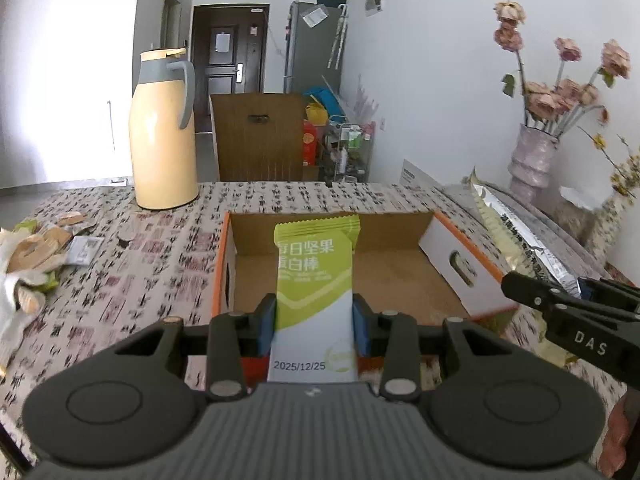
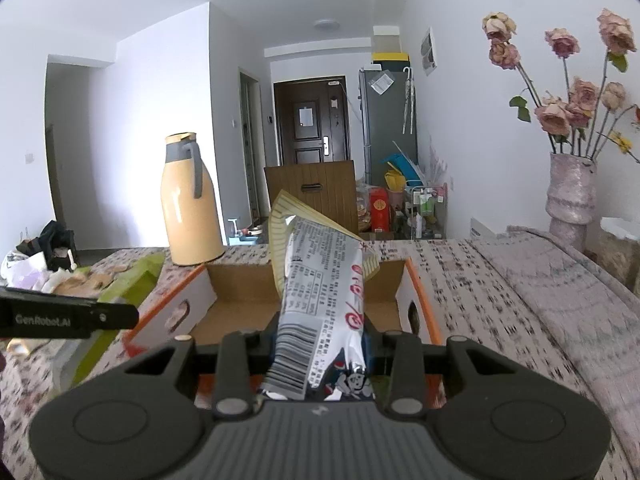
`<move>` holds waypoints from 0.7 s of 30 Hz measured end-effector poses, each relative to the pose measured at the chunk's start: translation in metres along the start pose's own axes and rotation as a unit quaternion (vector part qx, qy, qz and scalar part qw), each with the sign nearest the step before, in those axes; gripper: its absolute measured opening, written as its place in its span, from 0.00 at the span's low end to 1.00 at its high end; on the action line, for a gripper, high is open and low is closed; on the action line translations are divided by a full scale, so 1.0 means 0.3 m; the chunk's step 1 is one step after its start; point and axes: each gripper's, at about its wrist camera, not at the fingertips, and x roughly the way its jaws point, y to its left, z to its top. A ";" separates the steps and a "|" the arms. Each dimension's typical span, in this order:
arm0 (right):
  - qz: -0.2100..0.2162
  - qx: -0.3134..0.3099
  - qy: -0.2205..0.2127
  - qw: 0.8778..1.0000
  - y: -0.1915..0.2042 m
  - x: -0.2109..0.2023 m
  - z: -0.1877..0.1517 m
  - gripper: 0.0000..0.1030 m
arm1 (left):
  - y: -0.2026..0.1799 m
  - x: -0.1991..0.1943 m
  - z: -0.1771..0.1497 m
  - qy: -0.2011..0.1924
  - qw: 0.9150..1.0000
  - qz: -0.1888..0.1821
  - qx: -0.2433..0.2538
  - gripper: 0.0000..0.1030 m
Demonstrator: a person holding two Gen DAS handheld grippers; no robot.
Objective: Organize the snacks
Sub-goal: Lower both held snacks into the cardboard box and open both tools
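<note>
Left gripper clamped on green snack bar, pads on its long edges near lower half, so printed end stood free, pointing forward above box.

Right gripper clamped on silver snack packet at barcode end; yellow-edged top tilted forward over same box.

Both grippers angled slightly downward, side by side at near rim. Judged: both snacks carried for dropping in box.

Box interior appeared bare. More wrappers lay on worktop, left of box, near yellow jug.
</note>
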 end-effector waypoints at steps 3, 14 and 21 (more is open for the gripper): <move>0.001 0.002 0.005 1.000 -0.008 0.081 0.050 0.34 | -0.005 0.060 0.046 0.002 1.000 0.009 -0.005 0.37; -0.018 -0.001 0.052 0.998 -0.005 0.367 0.080 0.34 | 0.006 0.300 0.132 0.023 0.998 0.053 -0.025 0.37; -0.026 -0.007 0.063 0.998 -0.017 0.432 0.026 0.34 | 0.018 0.377 0.097 0.041 0.997 0.064 -0.025 0.37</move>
